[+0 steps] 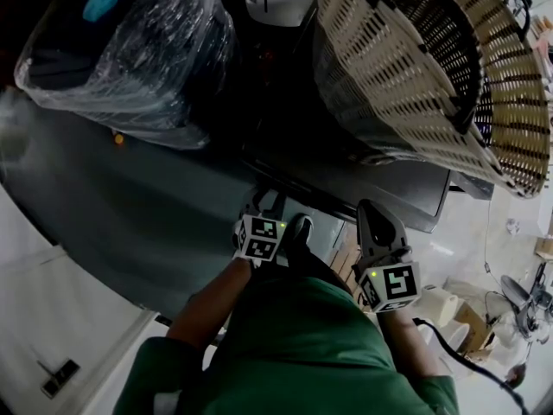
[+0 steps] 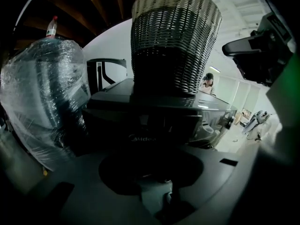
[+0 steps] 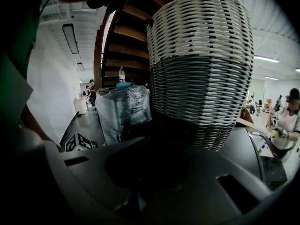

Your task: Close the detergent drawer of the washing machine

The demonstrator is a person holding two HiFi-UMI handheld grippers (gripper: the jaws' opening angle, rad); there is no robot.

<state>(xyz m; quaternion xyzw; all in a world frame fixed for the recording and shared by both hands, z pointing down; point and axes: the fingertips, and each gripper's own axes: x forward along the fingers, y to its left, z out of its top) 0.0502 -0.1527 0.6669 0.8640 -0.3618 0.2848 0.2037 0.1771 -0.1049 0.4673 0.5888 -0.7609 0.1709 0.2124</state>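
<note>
We judge the closing not yet done. The detergent drawer (image 2: 145, 128) appears to stand out a little from the front of the washing machine (image 1: 380, 180), though the dim light leaves us unsure how far. The push home is still to be made. The drawer shows as a dark panel with faint lettering, at the machine's near upper front.

Just near of it is the left gripper (image 2: 166, 198), its jaws together and empty as far as we can read. To its right, the right gripper (image 1: 374, 214) is raised and also seems closed on nothing. On the machine's top, farther off, stands a wicker basket (image 1: 415, 67). A plastic-wrapped bundle (image 1: 130, 50) is at far left.
</note>
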